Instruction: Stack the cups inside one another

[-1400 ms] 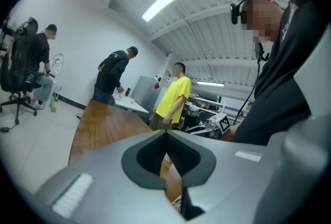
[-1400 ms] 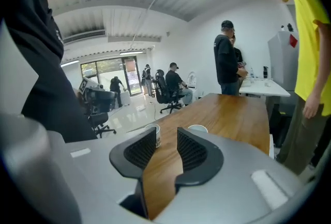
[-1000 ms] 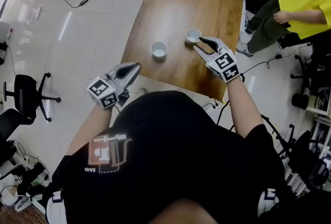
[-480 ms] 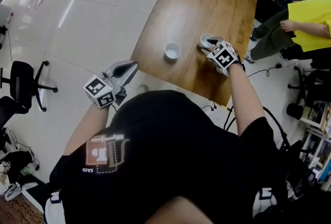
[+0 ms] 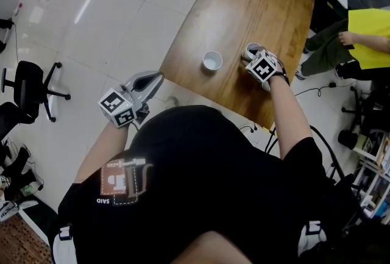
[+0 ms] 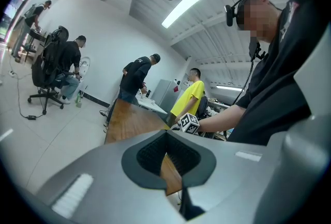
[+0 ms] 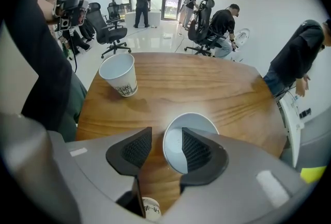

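Two white paper cups stand upright on the wooden table [image 5: 256,0]. One cup [image 5: 212,60] [image 7: 120,74] stands free, left of the other. My right gripper [image 5: 253,57] [image 7: 165,137] points steeply down over the second cup [image 5: 251,49] [image 7: 189,140]. It is open and straddles that cup's near wall, one pad inside the cup and the other outside, with a gap to the rim. My left gripper [image 5: 156,80] [image 6: 166,137] is shut and empty, held level off the table's near left edge.
A person in a yellow shirt [image 5: 365,31] stands by the table's right side. An office chair [image 5: 24,83] is on the floor to the left. Several people and chairs [image 7: 207,21] are beyond the table's far end. A scrap of printed white paper [image 7: 150,209] shows low between my right jaws.
My right gripper has tipped downward and dropped onto the right cup, so its jaws now straddle the cup's wall. The left gripper has shifted only a little.
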The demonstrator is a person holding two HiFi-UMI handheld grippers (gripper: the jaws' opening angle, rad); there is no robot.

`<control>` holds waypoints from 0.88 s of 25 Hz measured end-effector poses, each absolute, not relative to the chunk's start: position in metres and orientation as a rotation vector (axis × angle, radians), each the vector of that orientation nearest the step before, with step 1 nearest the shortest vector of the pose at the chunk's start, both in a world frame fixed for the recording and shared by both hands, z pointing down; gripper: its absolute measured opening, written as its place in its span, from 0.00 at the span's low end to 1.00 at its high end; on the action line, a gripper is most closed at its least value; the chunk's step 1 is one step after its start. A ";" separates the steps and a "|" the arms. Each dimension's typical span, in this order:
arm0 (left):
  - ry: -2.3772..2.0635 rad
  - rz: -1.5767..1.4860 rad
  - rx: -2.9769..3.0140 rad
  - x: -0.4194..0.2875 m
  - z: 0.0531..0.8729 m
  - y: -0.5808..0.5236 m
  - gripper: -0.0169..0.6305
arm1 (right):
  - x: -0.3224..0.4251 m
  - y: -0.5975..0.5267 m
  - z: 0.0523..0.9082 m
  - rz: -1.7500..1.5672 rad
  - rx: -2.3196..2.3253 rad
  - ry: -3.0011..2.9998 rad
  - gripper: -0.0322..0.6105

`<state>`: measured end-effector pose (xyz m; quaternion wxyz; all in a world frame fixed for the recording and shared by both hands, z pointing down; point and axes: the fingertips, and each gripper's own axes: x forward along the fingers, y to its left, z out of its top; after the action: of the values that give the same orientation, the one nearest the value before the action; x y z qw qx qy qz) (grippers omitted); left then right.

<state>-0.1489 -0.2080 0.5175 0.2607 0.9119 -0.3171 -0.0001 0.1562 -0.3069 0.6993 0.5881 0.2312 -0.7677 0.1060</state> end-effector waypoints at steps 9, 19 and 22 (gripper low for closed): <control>-0.860 0.030 2.458 -0.145 0.520 -0.204 0.04 | 0.162 -0.309 0.701 0.187 0.559 -1.766 0.09; -0.794 0.009 2.502 -0.122 0.512 -0.204 0.04 | 0.153 -0.297 0.673 0.192 0.548 -1.828 0.09; -0.792 0.008 2.502 -0.119 0.511 -0.203 0.04 | 0.154 -0.293 0.673 0.191 0.536 -1.828 0.09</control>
<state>-0.1193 -0.2029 0.5113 0.2555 0.9217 -0.2919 0.0030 0.1538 -0.2933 0.6728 0.5756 0.2289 -0.7808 0.0817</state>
